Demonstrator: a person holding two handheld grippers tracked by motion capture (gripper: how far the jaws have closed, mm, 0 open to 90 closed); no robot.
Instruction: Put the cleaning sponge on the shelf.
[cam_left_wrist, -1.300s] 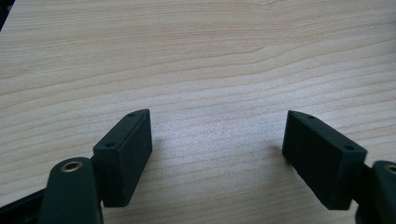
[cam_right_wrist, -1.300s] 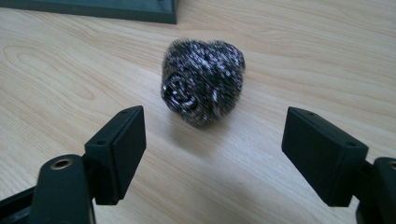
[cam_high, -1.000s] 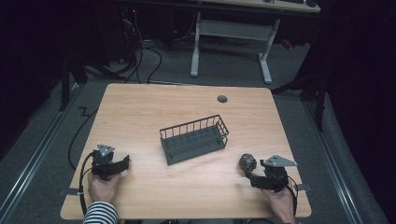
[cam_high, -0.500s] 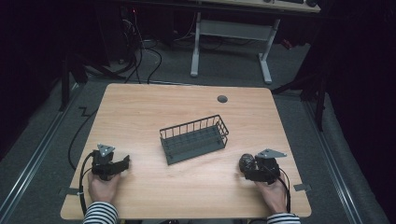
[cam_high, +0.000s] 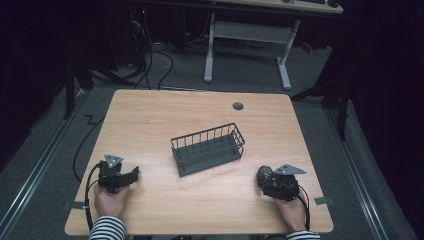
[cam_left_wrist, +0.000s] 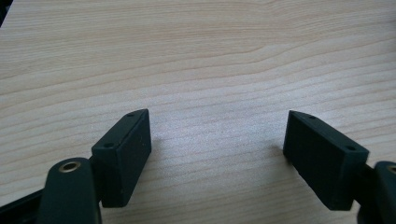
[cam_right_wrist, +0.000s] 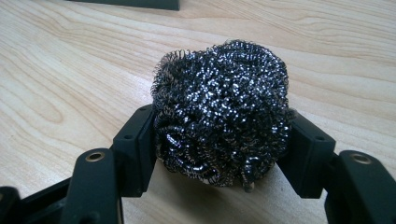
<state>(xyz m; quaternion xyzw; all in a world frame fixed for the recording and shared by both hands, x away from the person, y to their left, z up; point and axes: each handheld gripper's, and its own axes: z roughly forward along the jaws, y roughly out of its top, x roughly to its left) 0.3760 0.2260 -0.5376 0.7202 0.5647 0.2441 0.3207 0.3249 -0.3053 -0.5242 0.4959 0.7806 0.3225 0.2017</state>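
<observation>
High view: a steel-wool scourer (cam_high: 264, 174) is held by the right gripper (cam_high: 272, 182) at the table's (cam_high: 150, 115) near right edge, well apart from the wire basket (cam_high: 208, 148) at centre, probably its destination.
Left gripper view: the left gripper (cam_left_wrist: 217, 149) is rested low, jaws spread wide, nothing between them.
Right gripper view: the scourer is pinched on both sides by the jaws.
Writing: none legible.
</observation>
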